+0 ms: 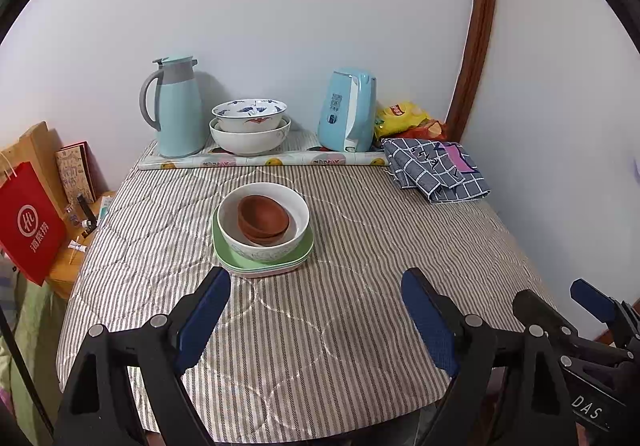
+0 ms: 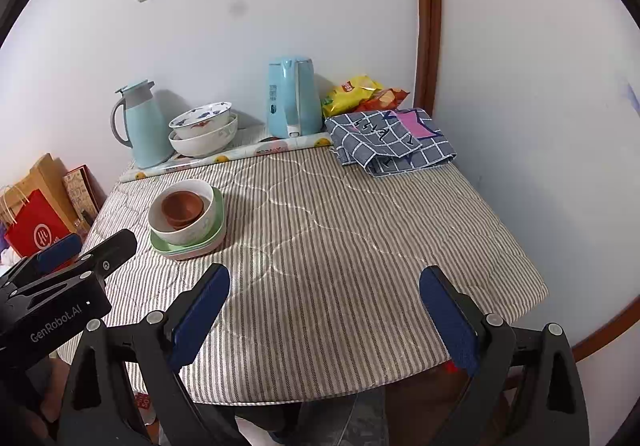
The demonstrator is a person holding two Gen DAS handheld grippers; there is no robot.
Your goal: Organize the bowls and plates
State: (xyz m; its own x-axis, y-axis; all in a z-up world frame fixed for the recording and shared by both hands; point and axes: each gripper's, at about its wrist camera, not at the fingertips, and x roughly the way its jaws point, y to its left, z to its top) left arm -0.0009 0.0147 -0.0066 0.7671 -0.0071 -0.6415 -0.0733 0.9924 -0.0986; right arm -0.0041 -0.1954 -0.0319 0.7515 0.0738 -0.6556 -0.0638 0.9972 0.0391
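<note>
Both tools tilt downward, side by side. The left tool [image 1: 316, 286] has jaws spread wide, empty. The right tool [image 2: 325, 282], at its 3 o'clock, likewise gapes, empty.

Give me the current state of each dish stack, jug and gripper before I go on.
left gripper: open, empty.
right gripper: open, empty.
brown bowls: nested inside white bowl.
white bowl: upright on green plates.
green plates: stacked.
patterned bowl: nested in larger bowl.
thermos jug: upright, lid on.
kettle: upright, lid shut.
</note>
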